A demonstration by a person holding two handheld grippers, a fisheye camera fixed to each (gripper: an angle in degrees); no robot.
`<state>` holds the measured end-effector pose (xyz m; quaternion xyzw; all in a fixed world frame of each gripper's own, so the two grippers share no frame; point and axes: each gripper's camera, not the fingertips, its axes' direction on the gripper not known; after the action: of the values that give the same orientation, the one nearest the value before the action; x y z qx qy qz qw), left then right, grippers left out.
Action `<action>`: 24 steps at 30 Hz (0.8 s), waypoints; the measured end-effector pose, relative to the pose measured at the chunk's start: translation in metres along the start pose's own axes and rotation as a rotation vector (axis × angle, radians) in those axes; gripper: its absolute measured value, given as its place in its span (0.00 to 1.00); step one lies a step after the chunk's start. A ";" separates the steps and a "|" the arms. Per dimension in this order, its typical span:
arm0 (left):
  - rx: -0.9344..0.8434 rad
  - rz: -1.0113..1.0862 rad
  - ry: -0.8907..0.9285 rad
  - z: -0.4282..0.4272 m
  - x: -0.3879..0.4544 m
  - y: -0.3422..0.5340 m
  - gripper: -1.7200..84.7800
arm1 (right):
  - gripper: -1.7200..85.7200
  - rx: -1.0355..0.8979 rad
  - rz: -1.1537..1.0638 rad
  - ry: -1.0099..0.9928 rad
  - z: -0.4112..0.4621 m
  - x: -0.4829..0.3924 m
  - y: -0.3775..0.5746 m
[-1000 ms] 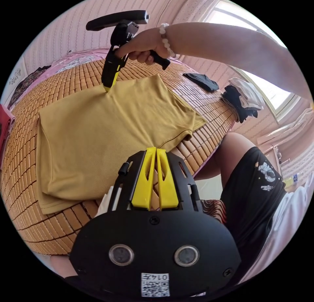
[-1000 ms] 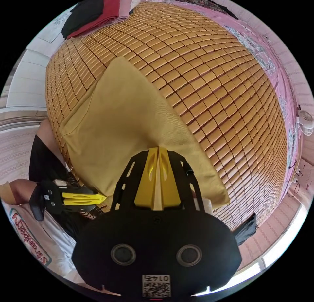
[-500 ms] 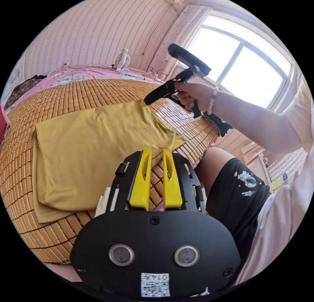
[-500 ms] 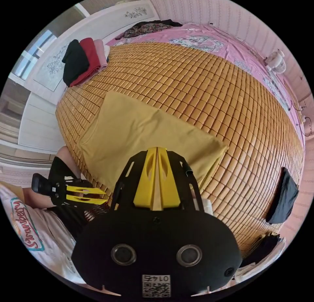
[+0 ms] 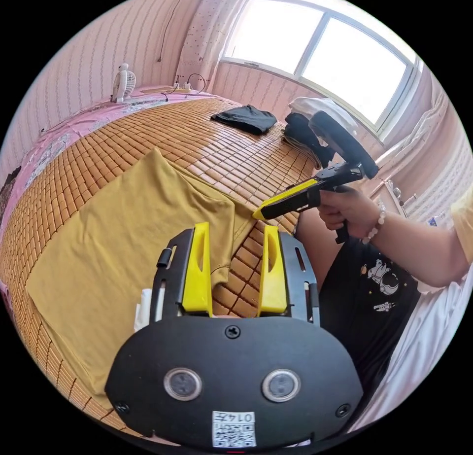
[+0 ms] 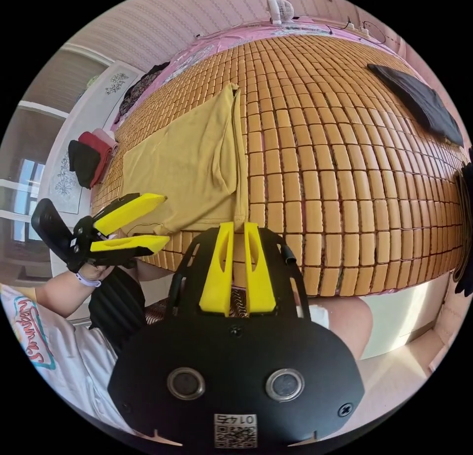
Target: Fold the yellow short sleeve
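Observation:
The yellow short sleeve shirt (image 5: 123, 238) lies flat on the bamboo mat (image 5: 197, 129), one side folded over the body; its sleeve hem reaches the mat's near edge. My left gripper (image 5: 235, 227) hovers over that hem with its jaws wide open and nothing between them. My right gripper (image 5: 258, 213), held in a hand, points at the mat edge just beside the sleeve. In the right gripper view the shirt (image 6: 197, 149) lies ahead. There, the right gripper (image 6: 237, 226) stands narrowly open and empty, and the left gripper (image 6: 165, 218) is spread open at the left.
A black garment (image 5: 245, 118) lies flat on the mat's far side, with a heap of dark and white clothes (image 5: 305, 124) by the window. A folded stack of clothes (image 6: 91, 154) sits at the mat's other end. The person's leg (image 6: 345, 322) is against the bed edge.
The right gripper let go of the shirt's far corner and came back to the near edge, now slightly parted. The left jaws spread from shut to wide open. Both cameras swung round.

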<state>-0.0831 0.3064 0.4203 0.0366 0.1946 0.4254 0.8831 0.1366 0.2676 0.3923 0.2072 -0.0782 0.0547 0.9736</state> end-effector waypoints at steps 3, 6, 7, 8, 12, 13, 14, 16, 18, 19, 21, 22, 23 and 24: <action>0.021 0.061 -0.027 0.014 0.012 -0.013 0.20 | 0.05 0.014 -0.022 -0.029 -0.001 0.013 0.009; 0.025 0.124 -0.036 0.026 0.022 -0.025 0.21 | 0.04 0.046 -0.021 -0.124 -0.011 0.028 0.018; 0.032 0.136 -0.033 0.028 0.023 -0.026 0.21 | 0.03 0.060 0.000 -0.085 -0.015 0.034 0.022; 0.041 0.153 -0.026 0.029 0.026 -0.028 0.21 | 0.03 0.074 -0.003 -0.055 -0.019 0.039 0.026; 0.003 0.159 -0.004 0.031 0.034 -0.028 0.23 | 0.03 0.097 -0.010 -0.114 -0.023 0.064 0.038; 0.001 0.161 -0.003 0.031 0.035 -0.026 0.23 | 0.03 0.101 0.002 -0.150 -0.023 0.073 0.042; 0.002 0.168 -0.015 0.031 0.037 -0.022 0.23 | 0.03 0.110 0.006 -0.173 -0.023 0.080 0.045; 0.010 0.189 -0.047 0.033 0.040 -0.016 0.24 | 0.03 0.118 -0.004 -0.193 -0.022 0.087 0.050; -0.008 0.195 -0.058 0.040 0.043 -0.016 0.25 | 0.03 0.121 -0.012 -0.220 -0.021 0.092 0.054; -0.012 0.195 -0.054 0.042 0.043 -0.017 0.26 | 0.03 0.124 -0.016 -0.250 -0.021 0.095 0.056; -0.034 0.206 -0.063 0.053 0.047 -0.022 0.24 | 0.03 0.132 -0.018 -0.296 -0.022 0.101 0.059; -0.042 0.206 -0.065 0.055 0.047 -0.023 0.23 | 0.03 0.141 -0.017 -0.324 -0.023 0.105 0.061; -0.056 0.206 -0.065 0.060 0.048 -0.025 0.20 | 0.03 0.149 -0.016 -0.353 -0.024 0.110 0.064; -0.068 0.192 -0.068 0.061 0.049 -0.026 0.14 | 0.03 0.151 -0.017 -0.366 -0.025 0.112 0.065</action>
<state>-0.0133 0.3336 0.4551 0.0394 0.1457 0.5130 0.8450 0.2403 0.3448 0.4152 0.2865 -0.2480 0.0133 0.9253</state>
